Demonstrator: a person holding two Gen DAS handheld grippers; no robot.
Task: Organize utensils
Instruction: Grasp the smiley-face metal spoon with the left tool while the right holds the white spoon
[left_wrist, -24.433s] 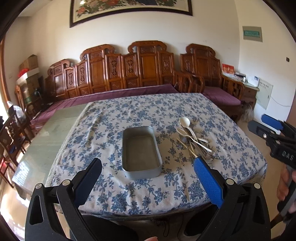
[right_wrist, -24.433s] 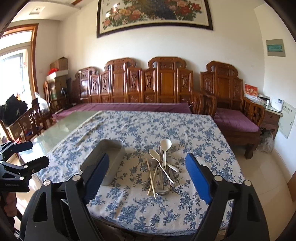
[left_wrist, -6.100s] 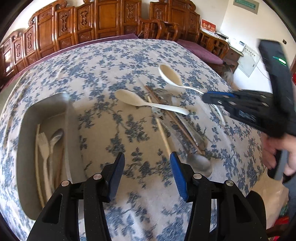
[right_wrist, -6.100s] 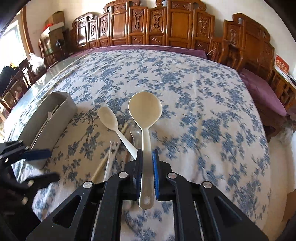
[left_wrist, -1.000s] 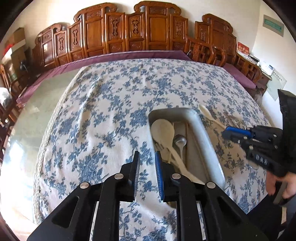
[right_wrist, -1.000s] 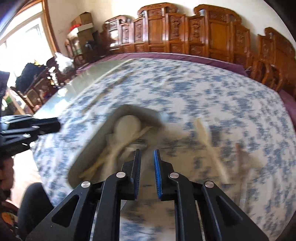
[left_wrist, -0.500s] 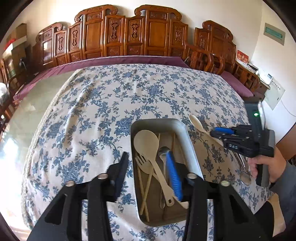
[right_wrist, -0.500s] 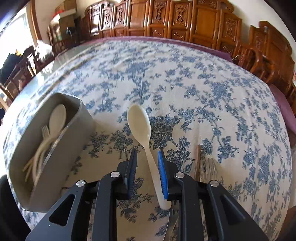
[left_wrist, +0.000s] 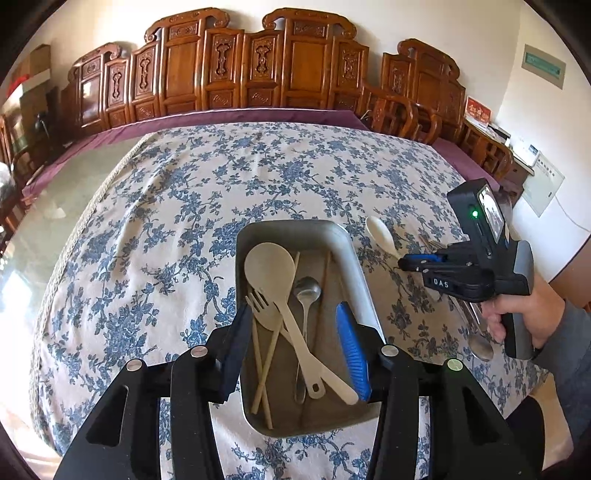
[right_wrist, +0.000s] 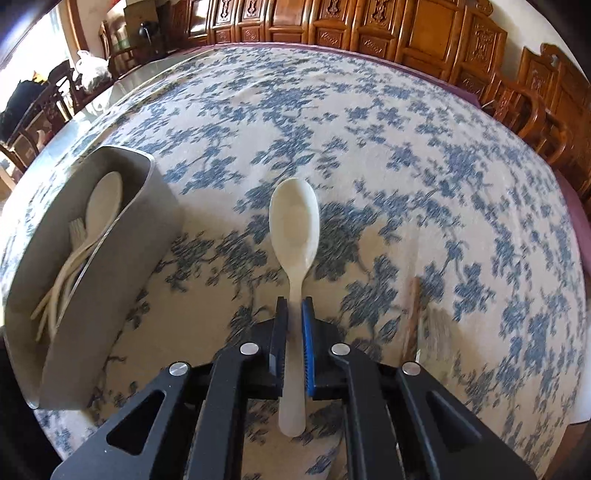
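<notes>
A grey metal tray (left_wrist: 354, 258) sits on the floral tablecloth and holds a large cream spoon (left_wrist: 271, 267), a cream fork (left_wrist: 260, 310), a metal spoon (left_wrist: 306, 291) and chopsticks (left_wrist: 266, 369). My left gripper (left_wrist: 295, 332) is open and empty, its fingers astride the tray's near end. My right gripper (right_wrist: 294, 321) is shut on the handle of a cream spoon (right_wrist: 294, 218), right of the tray (right_wrist: 122, 258). The right gripper (left_wrist: 406, 263) and its spoon (left_wrist: 380, 232) also show in the left wrist view.
More utensils lie on the cloth at the right: a metal spoon (left_wrist: 478, 345) and chopsticks with a fork (right_wrist: 424, 317). Carved wooden benches (left_wrist: 258, 74) stand behind the table. Bare glass tabletop (left_wrist: 55, 206) lies left of the cloth.
My right gripper has closed on the cream spoon's handle. My left gripper has opened wider and come down closer over the tray.
</notes>
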